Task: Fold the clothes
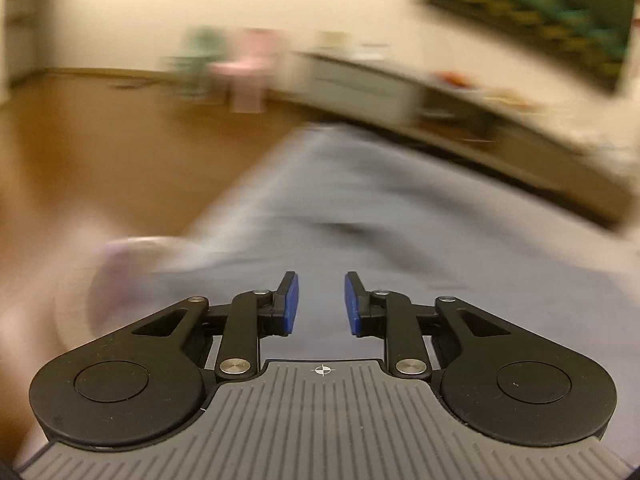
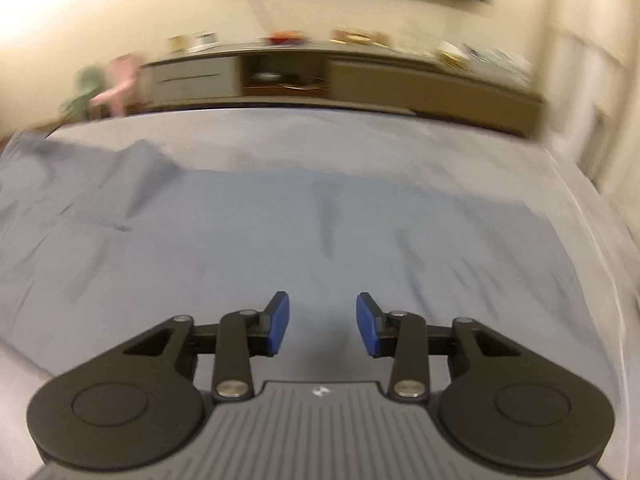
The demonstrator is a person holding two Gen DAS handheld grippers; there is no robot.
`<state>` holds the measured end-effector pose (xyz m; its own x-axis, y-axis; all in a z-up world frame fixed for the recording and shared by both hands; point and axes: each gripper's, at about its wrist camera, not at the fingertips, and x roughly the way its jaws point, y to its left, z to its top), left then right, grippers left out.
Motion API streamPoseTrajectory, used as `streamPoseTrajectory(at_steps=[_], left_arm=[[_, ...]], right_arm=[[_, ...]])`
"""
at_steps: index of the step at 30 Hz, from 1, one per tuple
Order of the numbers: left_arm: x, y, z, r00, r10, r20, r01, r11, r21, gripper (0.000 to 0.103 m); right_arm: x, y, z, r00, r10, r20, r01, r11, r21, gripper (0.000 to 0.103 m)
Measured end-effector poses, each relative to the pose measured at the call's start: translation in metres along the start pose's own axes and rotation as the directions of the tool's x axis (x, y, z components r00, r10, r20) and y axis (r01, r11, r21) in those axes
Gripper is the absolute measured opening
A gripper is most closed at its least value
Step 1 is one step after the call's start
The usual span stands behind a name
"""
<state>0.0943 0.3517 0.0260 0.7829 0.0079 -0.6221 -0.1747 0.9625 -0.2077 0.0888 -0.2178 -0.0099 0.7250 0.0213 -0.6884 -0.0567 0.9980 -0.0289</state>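
Note:
A large blue-grey garment [image 2: 304, 224] lies spread over a grey surface [image 2: 360, 136], with a raised fold at its far left [image 2: 144, 160]. It also shows in the left wrist view [image 1: 360, 208], blurred by motion. My right gripper [image 2: 322, 316] is open and empty, just above the cloth near its front part. My left gripper [image 1: 321, 300] is open and empty, over the cloth near its left edge. Both have blue pads.
A long low sideboard [image 2: 360, 76] with small items on top stands against the far wall. A pink chair [image 2: 120, 80] and a green one [image 2: 82, 92] stand left of it. Brown wooden floor [image 1: 120, 140] lies left of the surface. A blurred pale pinkish shape [image 1: 120, 276] sits near my left gripper.

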Motion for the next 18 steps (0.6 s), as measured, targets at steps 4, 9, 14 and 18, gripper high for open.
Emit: streamPoseTrajectory(at_steps=[4, 9, 14, 18], left_arm=[[0.064, -0.083, -0.012, 0.975, -0.164, -0.148, 0.183, 0.975, 0.128, 0.018], [0.121, -0.126, -0.024, 0.977, -0.061, -0.206, 0.121, 0.949, 0.292, 0.018], [0.137, -0.087, 0.002, 0.981, 0.02, -0.195, 0.01, 0.989, 0.148, 0.0], [0.136, -0.062, 0.01, 0.971, 0.183, -0.156, -0.167, 0.98, 0.111, 0.0]], right_arm=[[0.025, 0.023, 0.02, 0.997, 0.076, 0.02, -0.071, 0.983, -0.168, 0.044], [0.058, 0.008, 0.024, 0.993, 0.109, -0.034, -0.113, 0.985, -0.134, 0.057], [0.066, -0.044, 0.034, 0.999, 0.041, -0.033, -0.041, 0.999, -0.006, 0.057], [0.06, -0.1, 0.032, 0.998, -0.057, -0.04, 0.061, 0.992, 0.109, 0.046]])
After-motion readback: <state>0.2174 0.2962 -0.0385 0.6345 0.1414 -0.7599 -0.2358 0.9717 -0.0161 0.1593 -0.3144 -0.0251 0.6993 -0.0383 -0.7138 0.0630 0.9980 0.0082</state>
